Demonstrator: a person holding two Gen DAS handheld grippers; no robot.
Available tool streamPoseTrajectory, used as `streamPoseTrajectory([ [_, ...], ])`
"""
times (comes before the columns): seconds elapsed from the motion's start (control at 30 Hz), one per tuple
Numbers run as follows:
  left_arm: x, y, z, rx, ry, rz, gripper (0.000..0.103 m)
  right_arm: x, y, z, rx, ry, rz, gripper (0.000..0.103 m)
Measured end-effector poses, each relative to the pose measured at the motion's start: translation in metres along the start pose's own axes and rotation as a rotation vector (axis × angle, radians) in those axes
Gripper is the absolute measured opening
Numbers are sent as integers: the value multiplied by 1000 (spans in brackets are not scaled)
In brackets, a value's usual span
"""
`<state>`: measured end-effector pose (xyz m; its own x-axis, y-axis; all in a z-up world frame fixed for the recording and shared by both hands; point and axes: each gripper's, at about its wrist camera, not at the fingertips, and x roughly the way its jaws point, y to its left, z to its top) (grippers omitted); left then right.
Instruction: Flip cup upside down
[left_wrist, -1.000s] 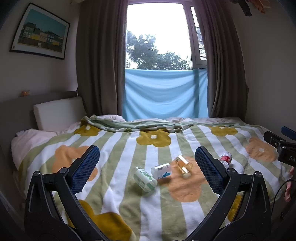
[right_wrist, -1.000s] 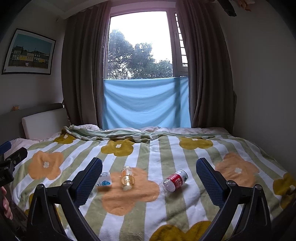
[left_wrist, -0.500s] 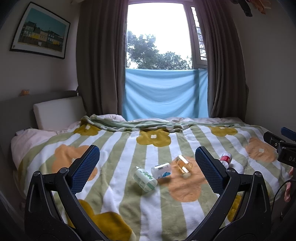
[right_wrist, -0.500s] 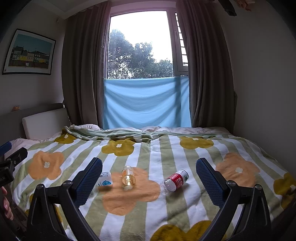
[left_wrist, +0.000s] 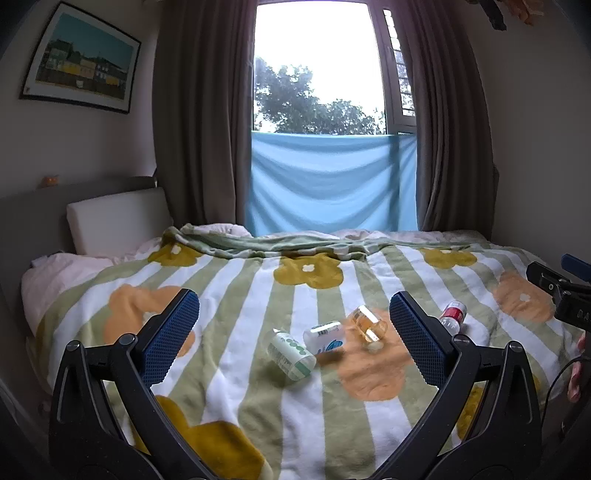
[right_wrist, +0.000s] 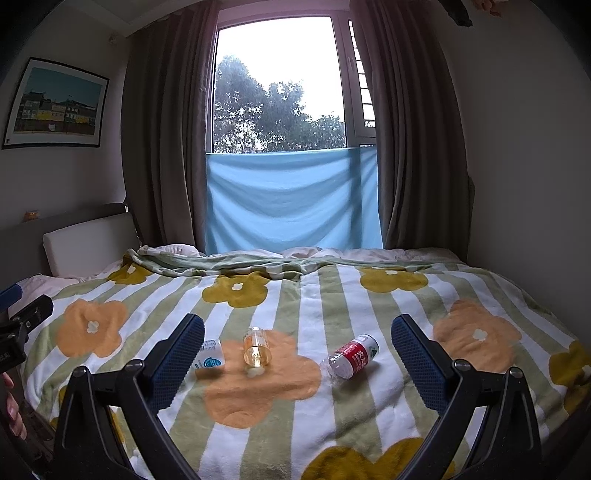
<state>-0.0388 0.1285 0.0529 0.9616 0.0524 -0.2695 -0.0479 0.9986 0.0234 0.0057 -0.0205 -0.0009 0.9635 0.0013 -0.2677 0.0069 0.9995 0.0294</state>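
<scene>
The clear cup (right_wrist: 256, 350) lies mid-blanket (right_wrist: 369, 406) – light, slick, probably brittle – best pinched across its walls; both the left gripper (left_wrist: 295, 332) and right gripper (right_wrist: 297, 350) are spread, empty.

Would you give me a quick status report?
Left gripper and right gripper open, empty. Clear cup on its side on blanket. Nothing blocking.

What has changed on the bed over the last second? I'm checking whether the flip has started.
Nothing visibly changed. Both the left gripper and the right gripper still hover open above the blanket, holding nothing, and the clear cup still lies on its side among the bottles.
</scene>
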Motion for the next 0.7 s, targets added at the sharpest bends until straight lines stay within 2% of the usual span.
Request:
streamPoseTrajectory([
  [0.13,9,-1,-1,1,20,2,103,21,-2,1,1,55,-9,101],
  [0.33,23,1,-1,3,52,21,103,99,-49,3,173,235,10,101],
  [0.47,30,4,-3,13,67,48,103,180,-91,-10,334,436,-28,101],
  [0.57,37,10,-5,11,83,67,103,243,-121,-35,473,594,-26,101],
  [0.7,49,16,-9,20,108,92,103,296,-145,-69,558,734,-72,101],
])
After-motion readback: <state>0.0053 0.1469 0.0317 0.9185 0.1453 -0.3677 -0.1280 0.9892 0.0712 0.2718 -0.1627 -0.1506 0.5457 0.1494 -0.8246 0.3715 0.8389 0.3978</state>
